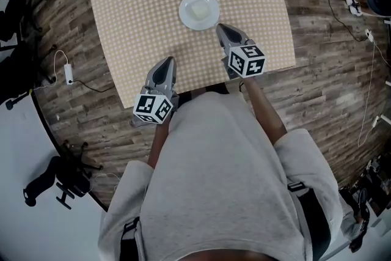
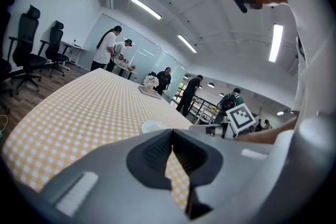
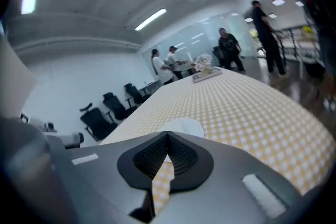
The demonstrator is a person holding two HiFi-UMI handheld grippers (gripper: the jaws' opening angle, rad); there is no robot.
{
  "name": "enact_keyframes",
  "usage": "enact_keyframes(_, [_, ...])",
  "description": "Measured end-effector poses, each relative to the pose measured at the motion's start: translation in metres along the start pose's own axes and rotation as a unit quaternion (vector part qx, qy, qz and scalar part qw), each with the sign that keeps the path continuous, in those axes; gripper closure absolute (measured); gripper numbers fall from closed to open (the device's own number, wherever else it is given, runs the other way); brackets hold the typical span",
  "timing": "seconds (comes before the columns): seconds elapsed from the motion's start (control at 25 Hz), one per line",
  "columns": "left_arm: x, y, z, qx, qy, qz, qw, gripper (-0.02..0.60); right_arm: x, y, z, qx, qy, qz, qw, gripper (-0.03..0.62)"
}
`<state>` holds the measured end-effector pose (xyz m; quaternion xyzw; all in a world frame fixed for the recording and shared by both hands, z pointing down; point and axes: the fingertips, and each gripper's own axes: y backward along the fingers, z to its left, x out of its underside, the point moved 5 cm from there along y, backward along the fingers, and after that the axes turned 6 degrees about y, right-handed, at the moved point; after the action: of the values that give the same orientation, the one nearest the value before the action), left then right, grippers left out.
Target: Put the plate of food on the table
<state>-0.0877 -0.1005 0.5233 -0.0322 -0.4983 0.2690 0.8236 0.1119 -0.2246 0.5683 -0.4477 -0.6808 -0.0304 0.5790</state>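
The white plate of food sits on the checked-cloth table, about midway across its width and nearer the near edge than the far one. The right gripper hangs just beside the plate's near right rim, jaws pressed together on nothing. The left gripper hovers over the near edge, likewise closed and empty

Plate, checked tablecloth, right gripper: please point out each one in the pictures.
plate (image 1: 186,17): head view, on its white rim, lower left side.
checked tablecloth (image 1: 140,3): head view, on a bare part left of the plate.
right gripper (image 1: 220,27): head view, at its closed fingertips.
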Motion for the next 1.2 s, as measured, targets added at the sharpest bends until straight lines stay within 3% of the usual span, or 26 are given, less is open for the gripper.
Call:
enact_keyframes(0.08, [0.002, -0.004, -0.007, -0.003, -0.001, -0.002, 1.0, 0.574, -0.006, 0.007, 0.009, -0.01, 0.114, 0.004, 0.993, 0.594])
enact_keyframes(0.16, [0.002, -0.01, -0.015, -0.004, -0.004, -0.005, 1.0, 0.574, -0.013, 0.014, 0.016, -0.019, 0.19, -0.004, 0.982, 0.595])
enact_keyframes(0.32, [0.003, -0.02, -0.034, -0.003, -0.015, -0.011, 0.9998, 0.572, -0.02, 0.031, 0.025, -0.041, 0.261, -0.017, 0.964, 0.595])
enact_keyframes(0.6, [0.001, -0.026, -0.044, -0.009, -0.03, -0.02, 0.9993, 0.572, -0.008, 0.052, 0.023, -0.07, 0.257, -0.012, 0.964, 0.595])
enact_keyframes(0.92, [0.009, -0.007, -0.053, 0.011, -0.037, -0.021, 0.999, 0.572, 0.007, 0.089, 0.044, -0.048, 0.242, -0.03, 0.969, 0.595])
enact_keyframes(1.2, [0.007, 0.045, -0.058, 0.027, -0.047, -0.036, 0.9979, 0.572, 0.038, 0.129, 0.088, -0.013, 0.229, -0.034, 0.973, 0.595])
